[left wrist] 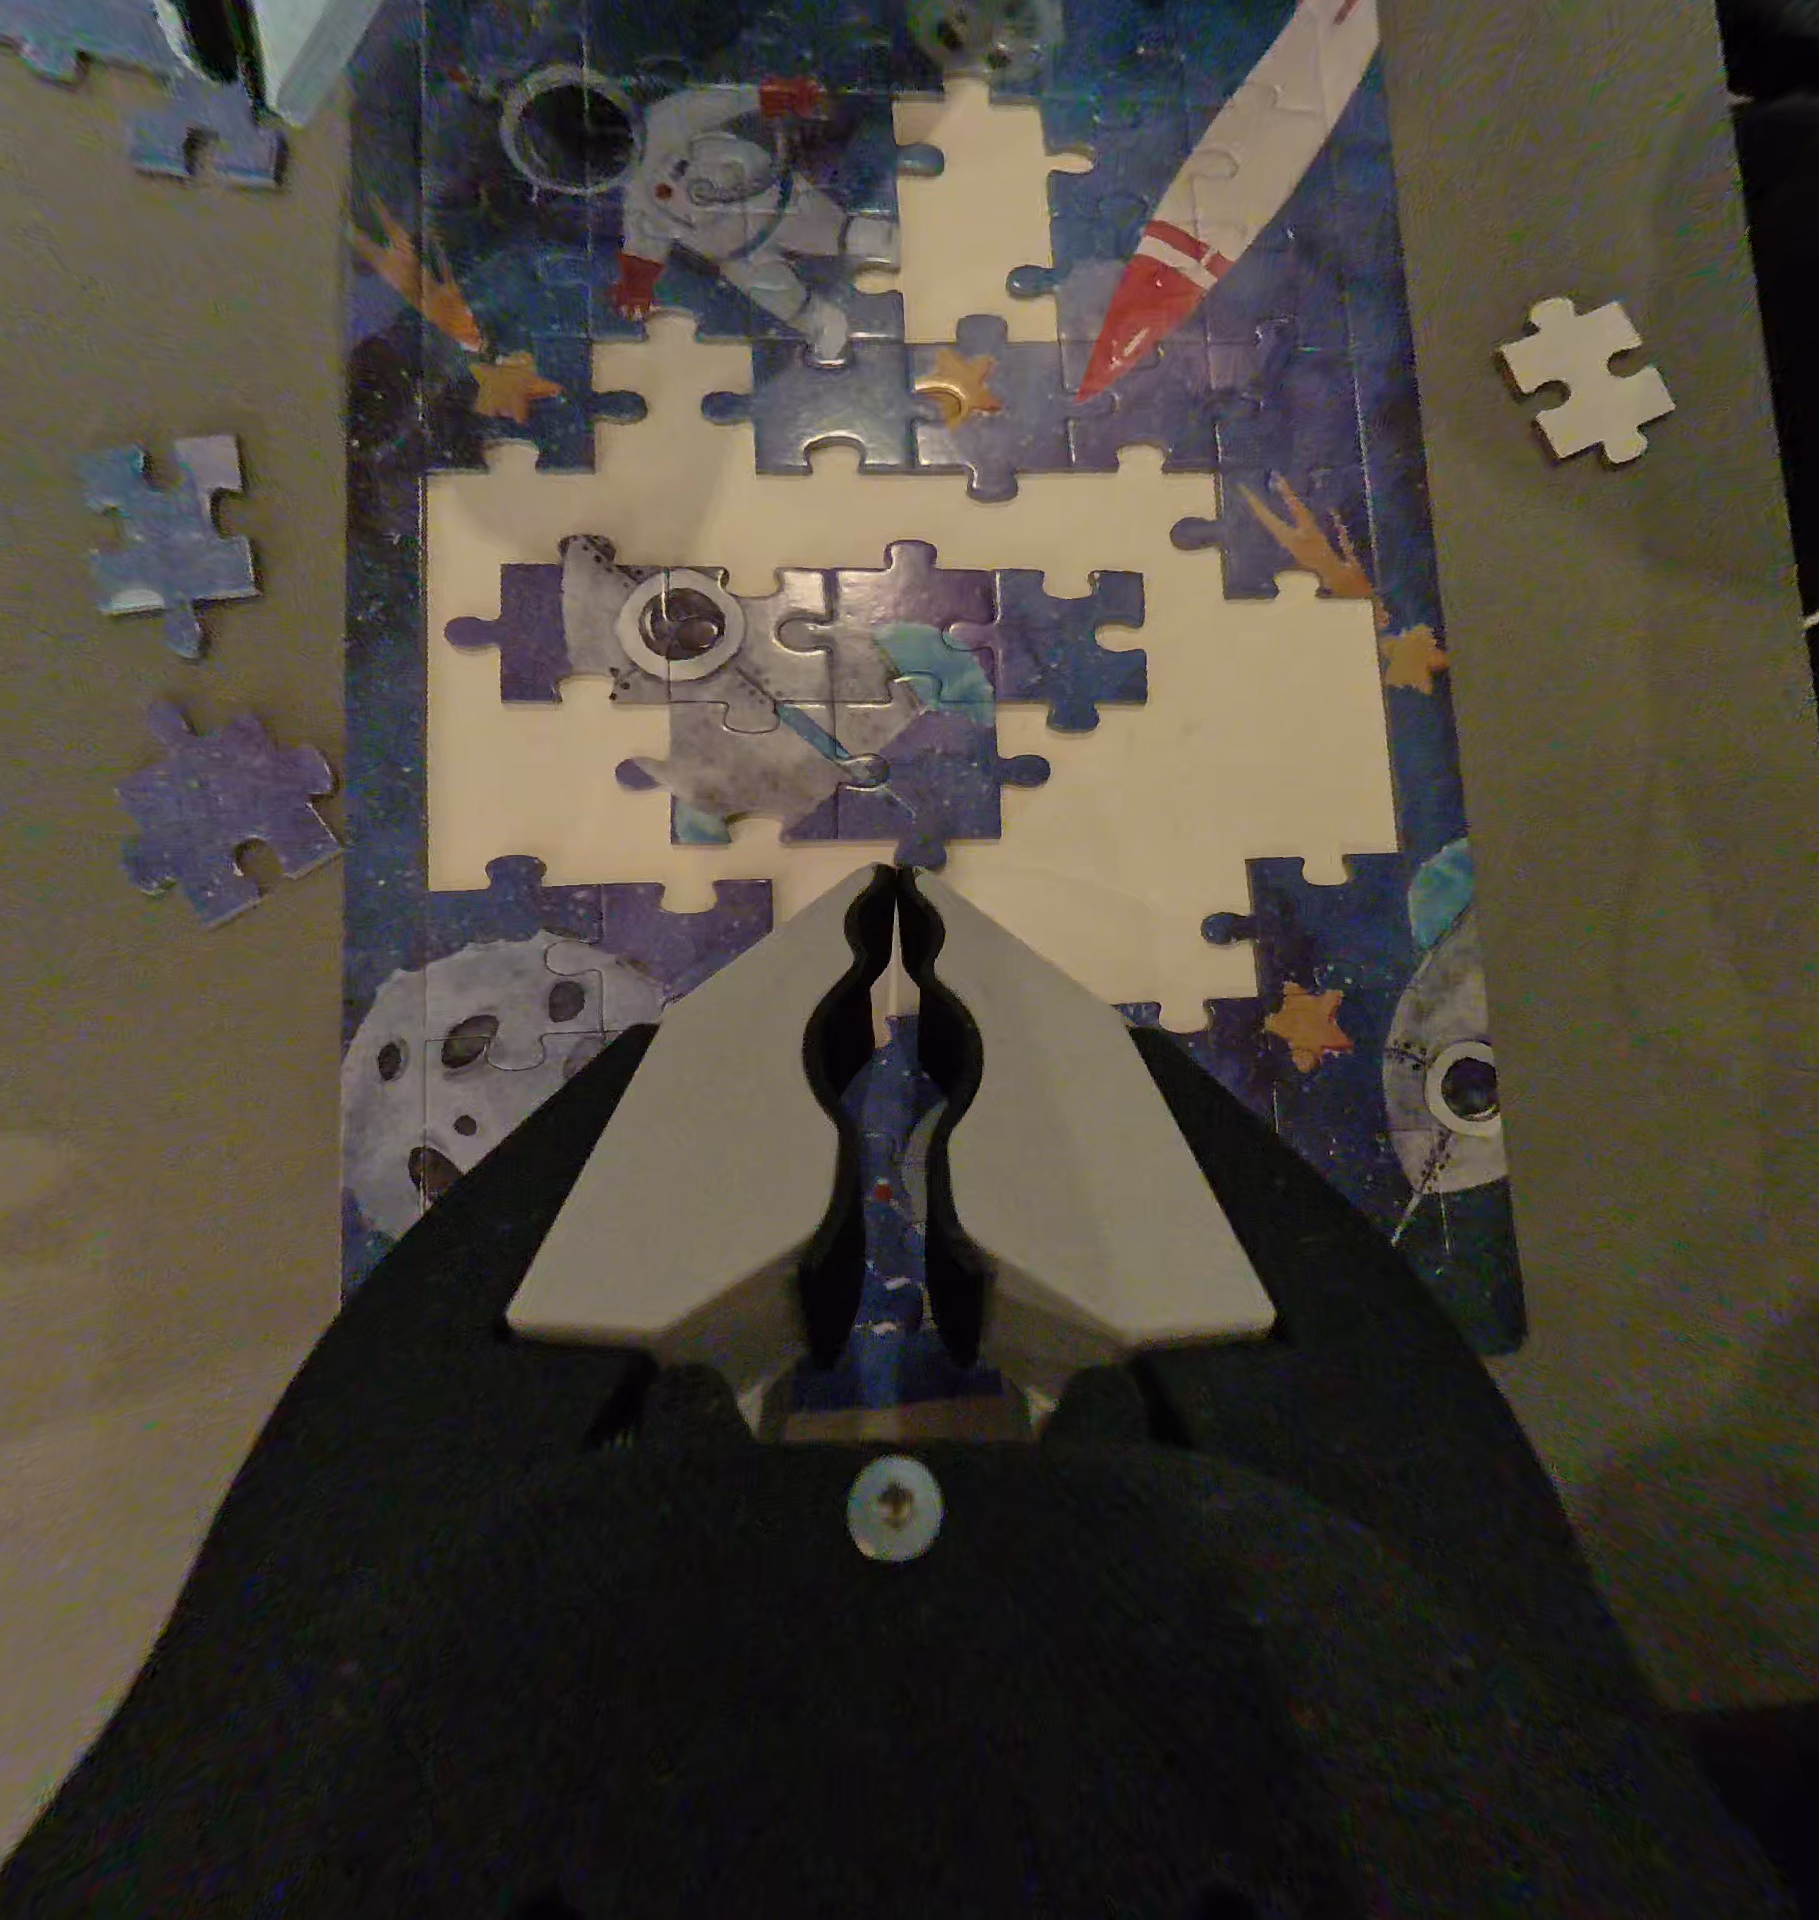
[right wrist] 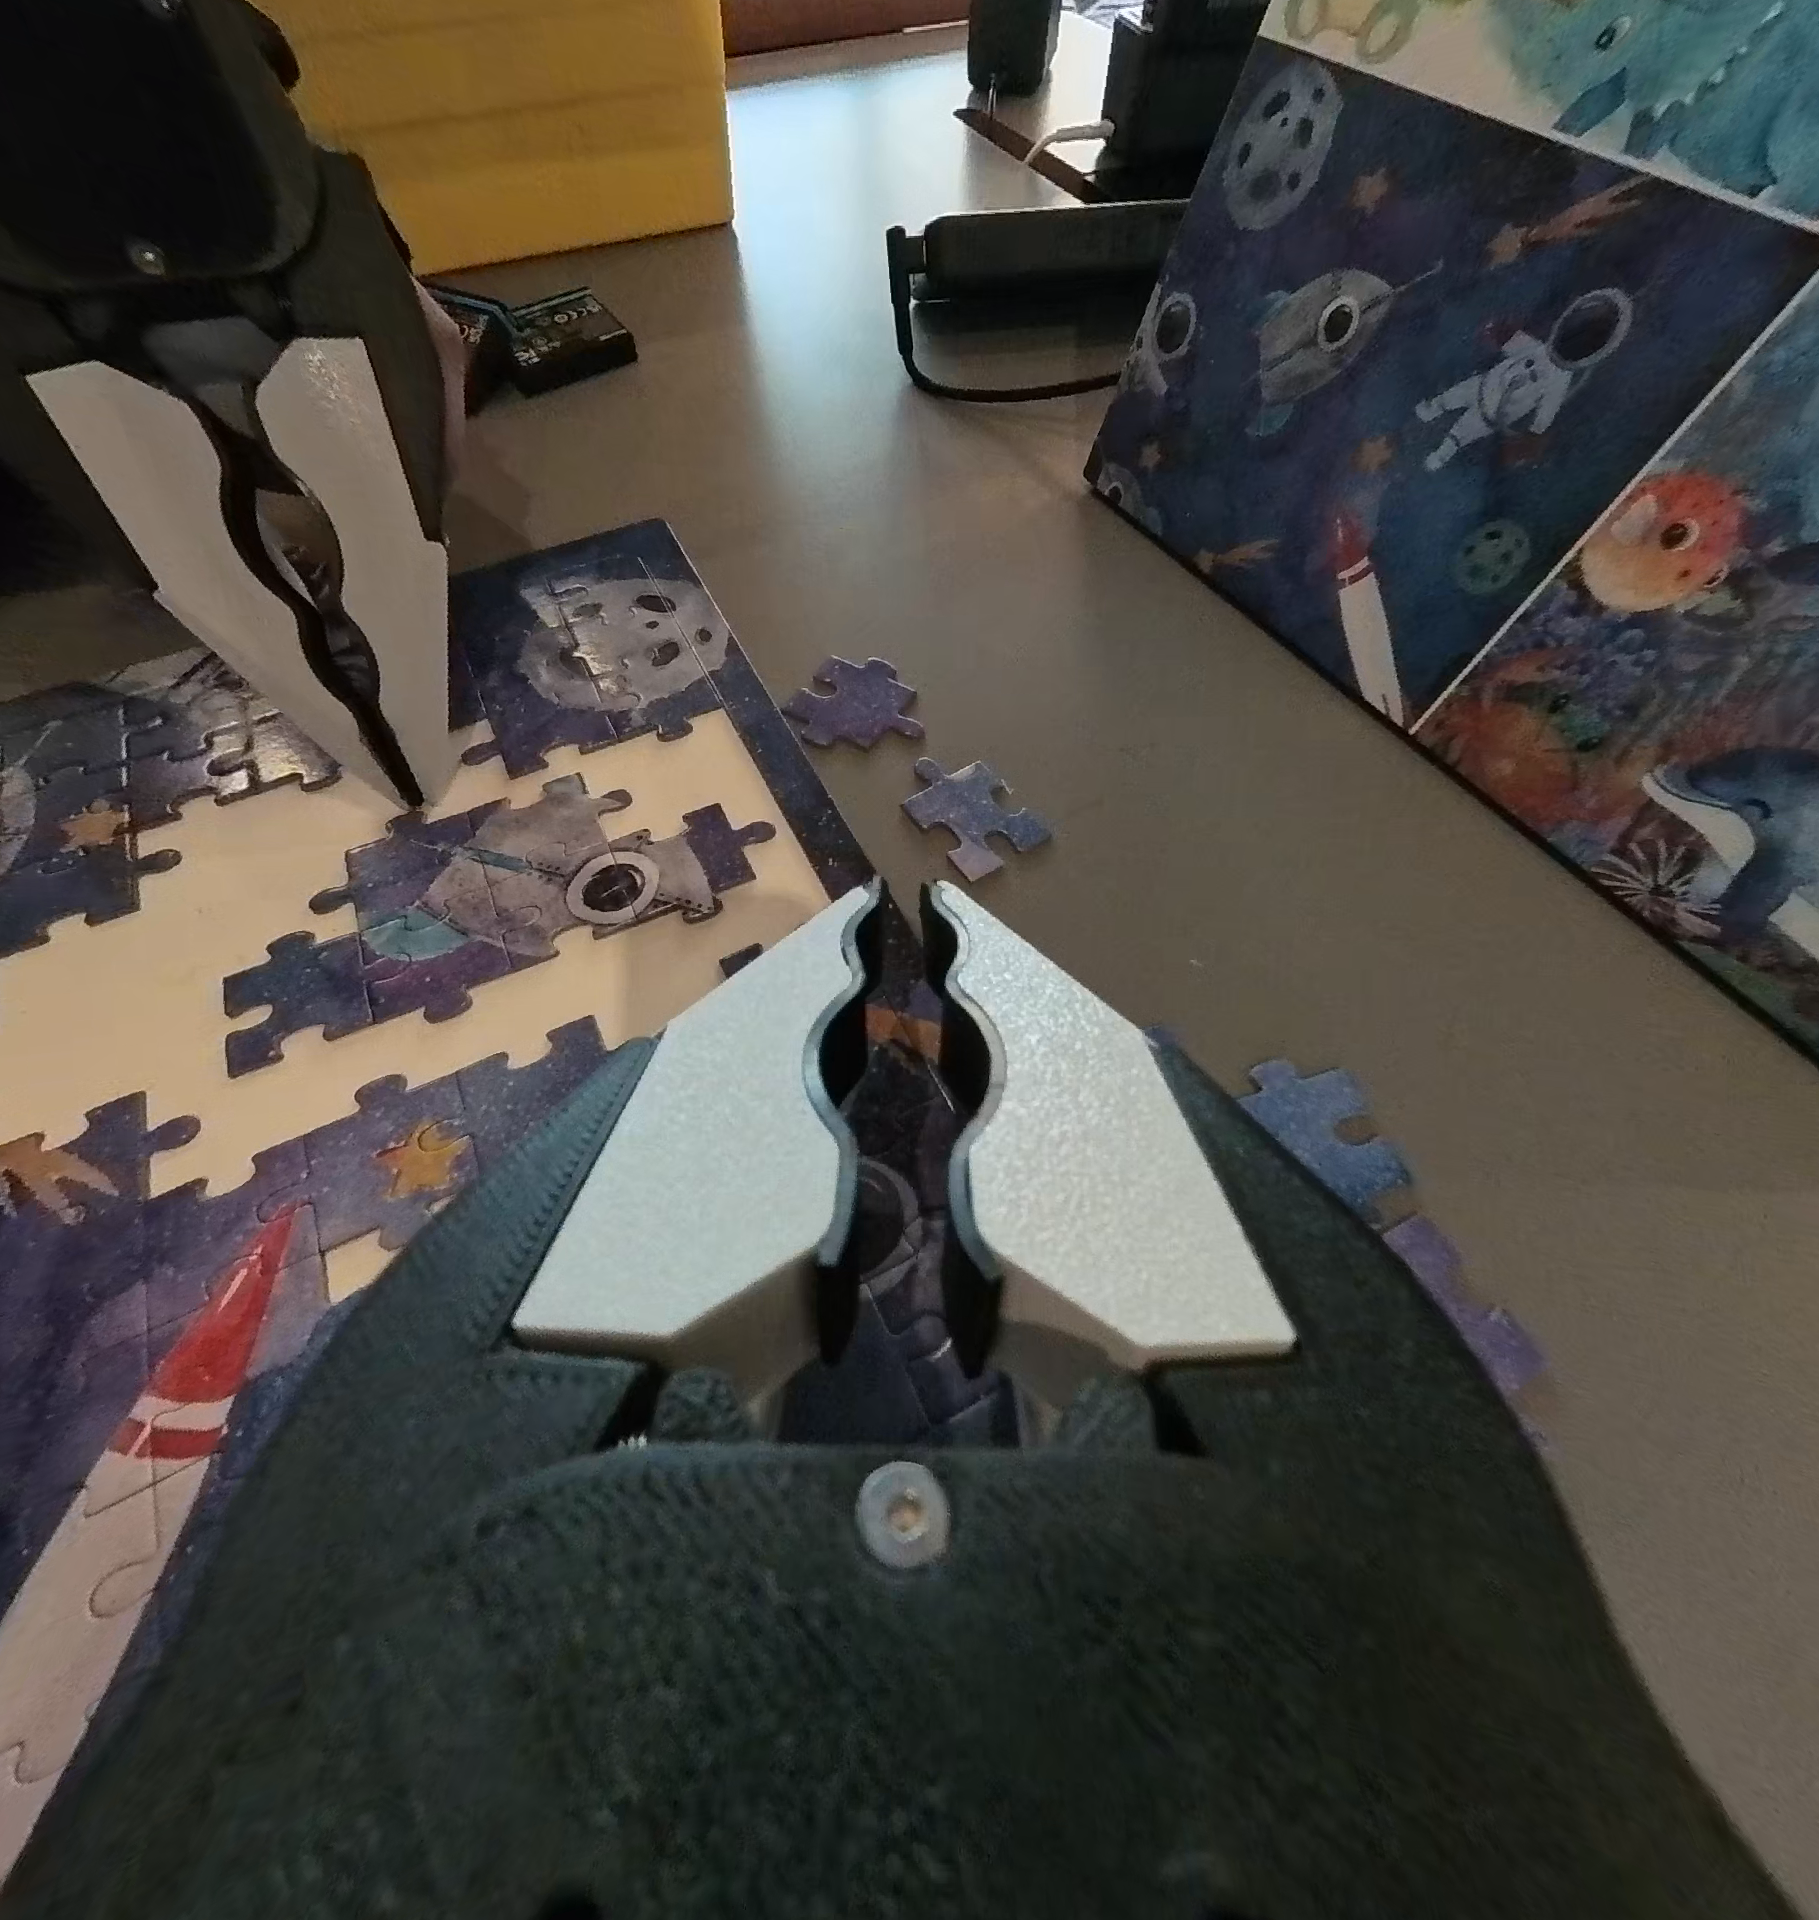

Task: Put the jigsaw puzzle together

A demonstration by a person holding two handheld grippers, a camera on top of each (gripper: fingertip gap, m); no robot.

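Observation:
The space jigsaw (left wrist: 1300, 436) lies in its blue-edged tray (left wrist: 380, 727) with large bare white gaps. A loose cluster of joined pieces with a grey spaceship (left wrist: 780, 686) sits in the middle gap. My left gripper (left wrist: 897, 873) is shut and empty, its tips down at the cluster's near tab. In the right wrist view the left gripper (right wrist: 406, 795) stands steeply on the tray beside the cluster (right wrist: 531, 883). My right gripper (right wrist: 903, 896) is almost closed with a thin gap, empty, over the tray's border (right wrist: 780, 727).
Loose pieces lie left of the tray (left wrist: 172, 540) (left wrist: 224, 816) (left wrist: 209, 135), and a face-down white one lies to its right (left wrist: 1589, 379). More pieces (right wrist: 853, 707) (right wrist: 972, 816) (right wrist: 1310, 1132) lie near the picture box (right wrist: 1456, 364). A yellow box (right wrist: 531, 125) and black devices (right wrist: 1040, 249) stand behind. About 15 centimeters separates my left fingertips from my right. To reach the space jigsaw (left wrist: 1300, 436) in a straight line is about 12 centimeters for my left fingers, about 20 centimeters for my right.

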